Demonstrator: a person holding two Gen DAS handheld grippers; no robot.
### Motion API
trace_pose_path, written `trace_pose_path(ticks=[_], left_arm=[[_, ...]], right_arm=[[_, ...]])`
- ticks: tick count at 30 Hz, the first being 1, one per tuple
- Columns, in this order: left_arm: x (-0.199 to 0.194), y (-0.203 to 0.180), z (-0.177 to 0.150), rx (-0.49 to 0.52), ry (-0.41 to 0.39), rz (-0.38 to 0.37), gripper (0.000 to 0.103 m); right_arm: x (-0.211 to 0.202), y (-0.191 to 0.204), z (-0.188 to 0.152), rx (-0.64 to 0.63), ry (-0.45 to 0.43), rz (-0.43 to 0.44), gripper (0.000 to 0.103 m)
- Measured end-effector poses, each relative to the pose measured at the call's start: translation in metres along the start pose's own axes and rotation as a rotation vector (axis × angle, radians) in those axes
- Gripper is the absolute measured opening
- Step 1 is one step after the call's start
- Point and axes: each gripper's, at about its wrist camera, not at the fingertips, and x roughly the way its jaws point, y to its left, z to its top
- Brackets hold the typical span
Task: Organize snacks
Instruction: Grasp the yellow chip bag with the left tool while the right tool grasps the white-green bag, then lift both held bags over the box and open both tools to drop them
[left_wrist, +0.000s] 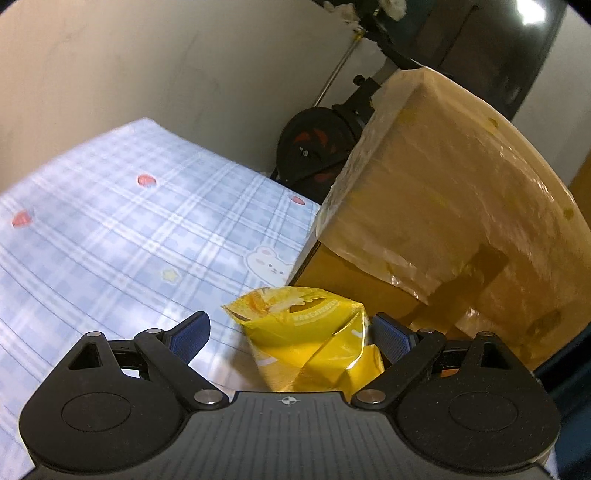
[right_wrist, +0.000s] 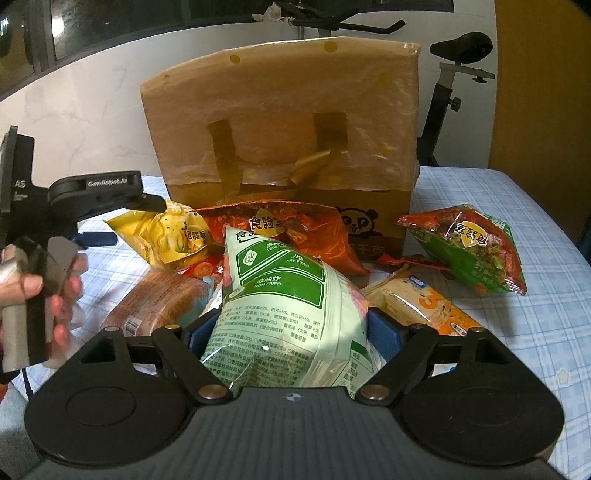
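Note:
In the left wrist view my left gripper (left_wrist: 291, 332) is open around a yellow snack bag (left_wrist: 314, 343), which touches the right pad (left_wrist: 391, 334) only; the left pad stands apart. In the right wrist view that gripper (right_wrist: 122, 218) reaches the yellow bag (right_wrist: 173, 232) from the left. My right gripper (right_wrist: 293, 332) is shut on a light green snack bag (right_wrist: 284, 295), held up before the cardboard box (right_wrist: 284, 122). Behind lie a red bag (right_wrist: 295, 229), a red-green bag (right_wrist: 469, 247), an orange packet (right_wrist: 421, 306) and a brown packet (right_wrist: 159, 299).
The box has its flap raised and taped, standing at the back of a blue checked tablecloth (right_wrist: 517, 295). An exercise bike (right_wrist: 450, 92) stands behind the table. A wall is at the left, a wooden door (right_wrist: 543, 81) at the right.

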Motion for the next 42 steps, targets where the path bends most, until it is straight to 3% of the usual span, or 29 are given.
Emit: trace_pose_path(ticks=[4,8,11,14,18,42], left_arm=[[0.014,-0.002,-0.002,-0.008,0.047,-0.032,0.096],[0.025,-0.005,-0.007,0.025,0.077,0.0,0.094],[0.021,-0.001,-0.008,0.019,0.065,-0.038,0.072],[0.013,-0.008,-0.007,0.091,0.057,0.003,0.068],[0.004,-0.009,-0.007,0.127,0.04,0.035,0.066],[-0.092,-0.014,-0.008,0.225,-0.07,0.011,0.066]], right_arm=[[0.0,0.0,0.0,0.0,0.001,0.001,0.085],[0.0,0.0,0.0,-0.001,0.0,0.0,0.085],[0.0,0.0,0.0,0.001,0.001,0.001,0.085],[0.0,0.0,0.0,0.003,0.002,0.003,0.085],[0.001,-0.001,0.001,0.006,0.003,0.004,0.085],[-0.007,-0.004,0.004,0.058,0.014,0.037,0.08]])
